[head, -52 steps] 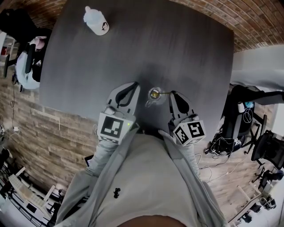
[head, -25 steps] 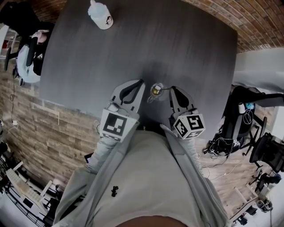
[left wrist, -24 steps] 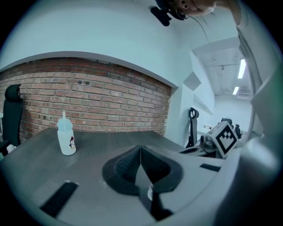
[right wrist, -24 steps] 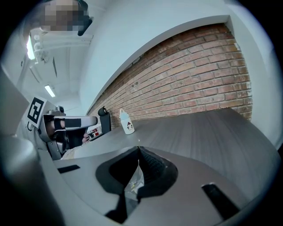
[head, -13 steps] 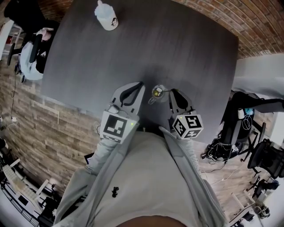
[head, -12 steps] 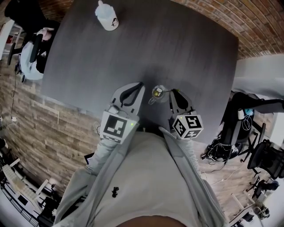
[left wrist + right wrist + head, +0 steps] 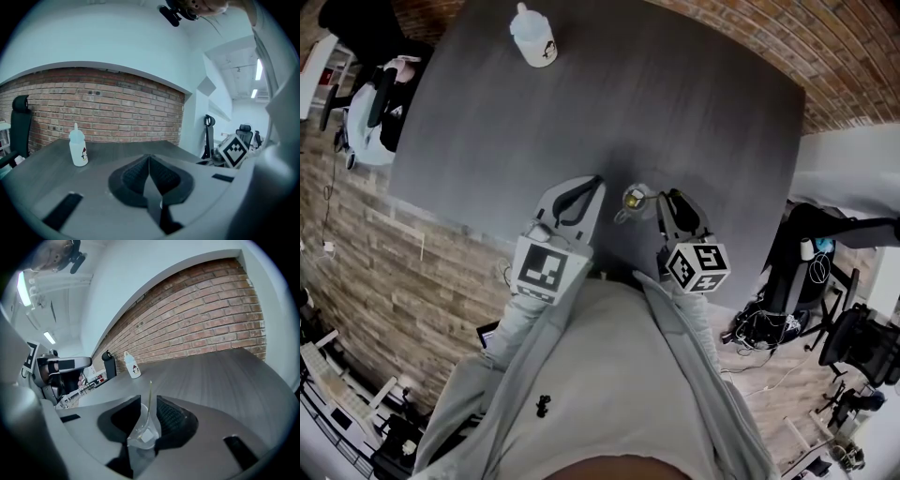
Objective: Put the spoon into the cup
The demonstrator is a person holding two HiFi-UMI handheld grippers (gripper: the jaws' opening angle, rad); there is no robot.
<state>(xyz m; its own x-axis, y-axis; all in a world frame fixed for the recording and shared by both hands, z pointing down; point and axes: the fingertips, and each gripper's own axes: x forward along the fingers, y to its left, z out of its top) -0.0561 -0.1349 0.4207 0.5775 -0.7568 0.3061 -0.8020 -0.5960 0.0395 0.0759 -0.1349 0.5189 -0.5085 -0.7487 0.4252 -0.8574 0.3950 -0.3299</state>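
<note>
A clear glass cup (image 7: 623, 212) stands near the table's front edge, with the thin spoon (image 7: 632, 198) inside it. In the right gripper view the cup (image 7: 142, 431) sits between and just past the jaws, and the spoon (image 7: 150, 392) rises upright from it. My right gripper (image 7: 667, 200) (image 7: 148, 402) is open; its jaws have just been opening, and the pads stand clear of the spoon handle between them. My left gripper (image 7: 592, 184) (image 7: 149, 158) rests left of the cup, shut and holding nothing.
A white squeeze bottle (image 7: 533, 36) (image 7: 78, 146) (image 7: 133, 366) stands at the far left of the dark grey table (image 7: 675, 103). A brick wall runs behind the table. Office chairs (image 7: 802, 246) and cables crowd the floor to the right.
The right gripper's jaws have spread apart and let go of the spoon, which stays in the cup. Neither hand has shifted noticeably.
</note>
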